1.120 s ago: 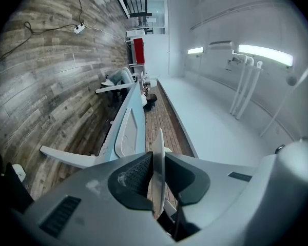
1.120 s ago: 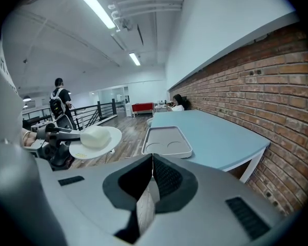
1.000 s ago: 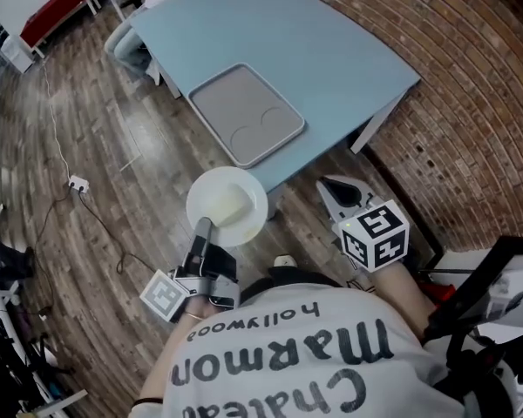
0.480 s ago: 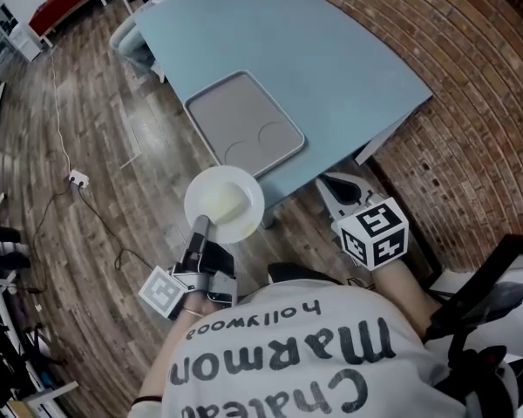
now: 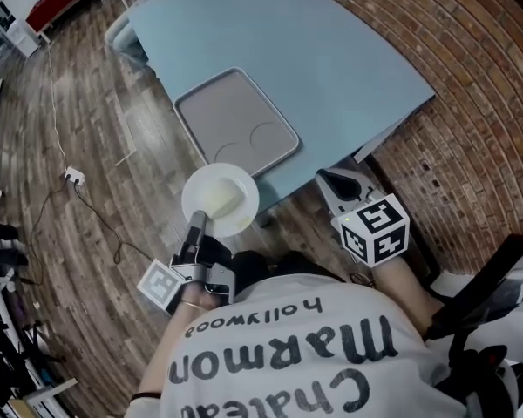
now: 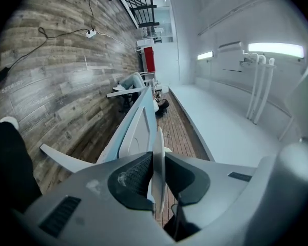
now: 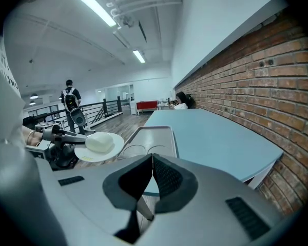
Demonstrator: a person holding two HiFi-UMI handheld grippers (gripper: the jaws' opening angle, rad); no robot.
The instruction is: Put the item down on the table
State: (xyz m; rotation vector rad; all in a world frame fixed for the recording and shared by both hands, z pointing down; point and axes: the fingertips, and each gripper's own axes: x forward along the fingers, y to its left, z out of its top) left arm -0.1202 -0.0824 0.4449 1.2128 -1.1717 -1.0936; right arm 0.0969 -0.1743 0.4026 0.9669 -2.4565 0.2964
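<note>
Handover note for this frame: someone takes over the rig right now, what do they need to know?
Left gripper: shut on the rim of the white plate, which carries a pale lump of food.
Right gripper: shut, empty.
Plate: in the air at the near edge of the blue table, close to the grey tray on it.
Done: plate in hand at the table.
Left: set it down on the table, let go.
</note>
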